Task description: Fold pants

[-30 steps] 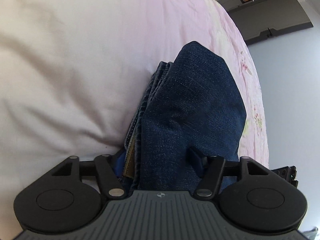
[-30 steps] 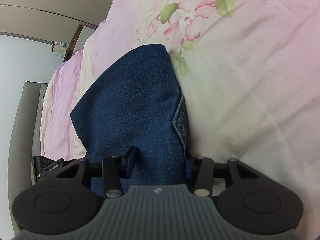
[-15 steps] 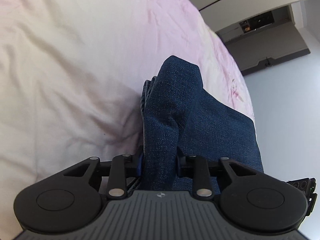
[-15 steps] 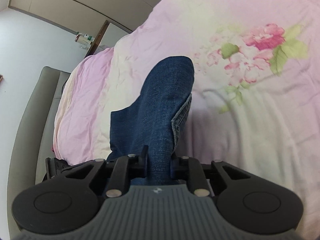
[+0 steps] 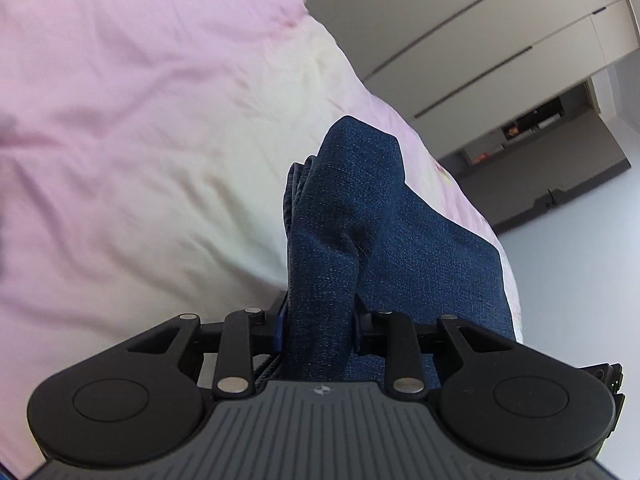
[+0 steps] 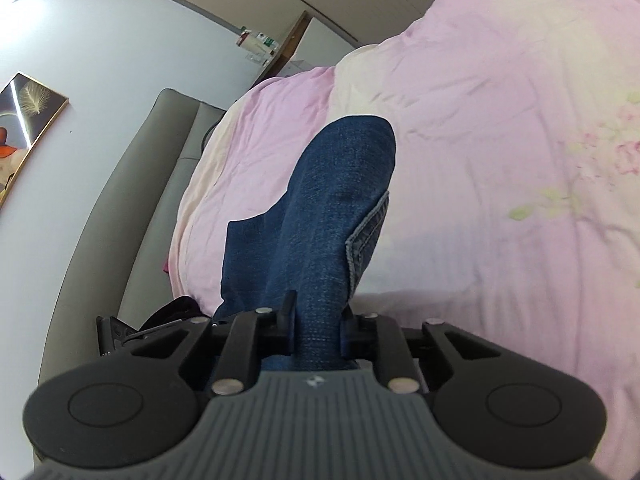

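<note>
Both grippers are clamping the jeans (image 5: 384, 240): left gripper (image 5: 318, 330) and right gripper (image 6: 318, 326) are now pinching denim, lifting it higher off the pink bedspread (image 5: 140, 140) than a second ago. No writing is readable.

Dark blue denim pants (image 5: 376, 240) — bunched, lifted off the pink bedding, hem stitching showing at one edge.

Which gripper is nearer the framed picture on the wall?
Right. The right gripper, shut on the jeans, has the framed picture on the wall off to its left. The left gripper, also shut on the jeans, shows no picture in its view.
</note>
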